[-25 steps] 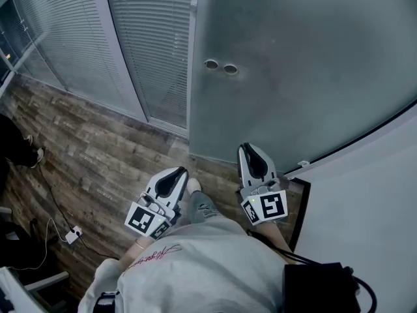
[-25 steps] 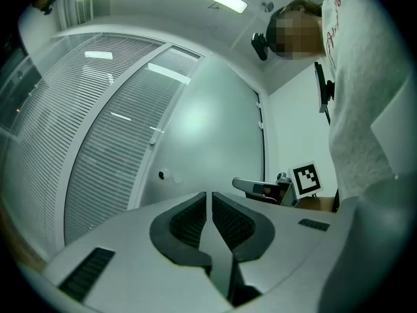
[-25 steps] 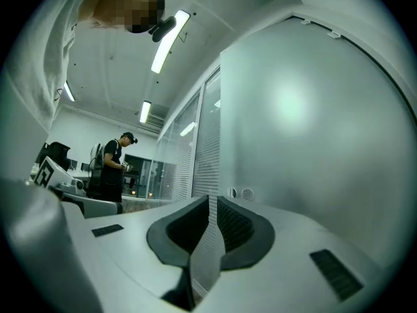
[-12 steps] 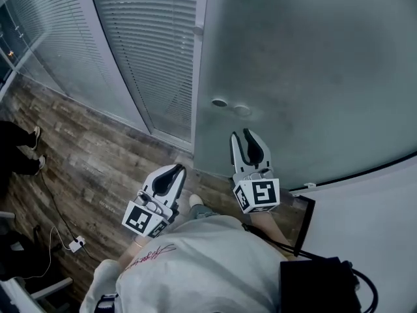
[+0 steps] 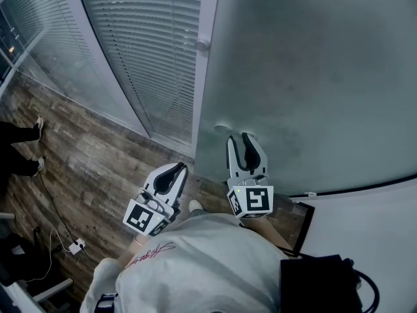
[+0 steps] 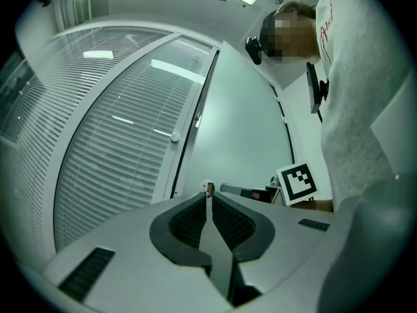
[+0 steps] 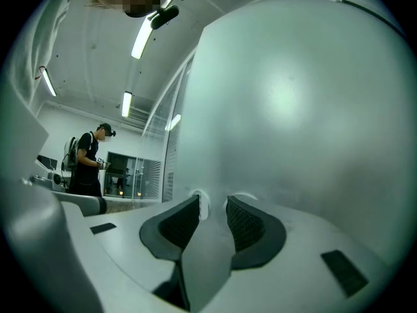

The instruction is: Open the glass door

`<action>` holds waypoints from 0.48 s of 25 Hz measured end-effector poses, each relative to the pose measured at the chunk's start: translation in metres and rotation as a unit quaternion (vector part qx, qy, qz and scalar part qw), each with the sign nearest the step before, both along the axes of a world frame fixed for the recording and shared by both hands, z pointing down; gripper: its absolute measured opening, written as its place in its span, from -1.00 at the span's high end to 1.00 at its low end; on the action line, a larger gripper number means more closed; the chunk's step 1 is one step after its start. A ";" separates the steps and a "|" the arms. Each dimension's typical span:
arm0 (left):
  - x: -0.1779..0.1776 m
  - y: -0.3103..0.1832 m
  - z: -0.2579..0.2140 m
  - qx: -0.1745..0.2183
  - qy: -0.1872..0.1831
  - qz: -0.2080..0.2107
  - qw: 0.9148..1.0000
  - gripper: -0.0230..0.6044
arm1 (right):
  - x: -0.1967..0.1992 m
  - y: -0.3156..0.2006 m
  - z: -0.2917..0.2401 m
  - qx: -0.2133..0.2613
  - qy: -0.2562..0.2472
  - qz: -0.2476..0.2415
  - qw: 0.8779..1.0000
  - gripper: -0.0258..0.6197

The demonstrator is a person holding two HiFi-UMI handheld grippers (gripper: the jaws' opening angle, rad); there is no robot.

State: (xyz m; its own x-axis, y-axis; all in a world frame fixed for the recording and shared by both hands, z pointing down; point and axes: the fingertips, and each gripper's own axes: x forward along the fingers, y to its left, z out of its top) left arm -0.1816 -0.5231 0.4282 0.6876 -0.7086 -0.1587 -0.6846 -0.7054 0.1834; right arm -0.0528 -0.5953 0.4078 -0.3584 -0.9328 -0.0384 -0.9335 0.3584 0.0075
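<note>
Alignment first: we square our right tongs (image 5: 242, 137), just spreading and empty, onto the round fittings (image 5: 222, 129) of the glass door (image 5: 313, 77); left tongs (image 5: 174, 171) sit pressed together.

So the left gripper (image 6: 208, 191) has its jaws closed tight with nothing between them, pointing at the frosted glass door (image 6: 242, 126), with slatted blinds (image 6: 107, 152) and a small round knob (image 6: 174, 137) off left, and a marker cube (image 6: 298, 182) and someone's light shirt (image 6: 357, 109) on the right.
</note>
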 end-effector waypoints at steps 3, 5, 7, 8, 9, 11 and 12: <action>0.002 -0.008 -0.005 0.000 0.005 -0.003 1.000 0.79 | -0.002 -0.002 0.004 -0.011 -0.014 -0.005 1.000 0.54; 0.003 -0.009 -0.001 -0.003 -0.003 0.005 1.000 0.79 | 0.000 -0.005 -0.002 -0.002 -0.013 0.005 1.000 0.51; 0.004 -0.010 0.002 -0.006 -0.008 0.010 1.000 0.79 | -0.001 -0.008 -0.002 -0.005 -0.008 0.005 1.000 0.49; 0.005 -0.011 0.004 -0.008 -0.008 0.011 1.000 0.79 | -0.003 -0.009 0.000 -0.007 -0.008 0.002 1.000 0.48; 0.006 -0.012 0.005 -0.010 -0.009 0.011 1.000 0.79 | -0.004 -0.010 0.003 -0.006 -0.008 -0.001 1.000 0.47; 0.008 -0.014 0.010 -0.013 -0.009 0.009 1.000 0.79 | -0.005 -0.013 0.005 0.000 -0.018 -0.002 1.000 0.47; 0.009 -0.016 0.011 -0.014 -0.009 0.008 1.000 0.79 | -0.005 -0.014 0.005 0.003 -0.027 0.000 1.000 0.47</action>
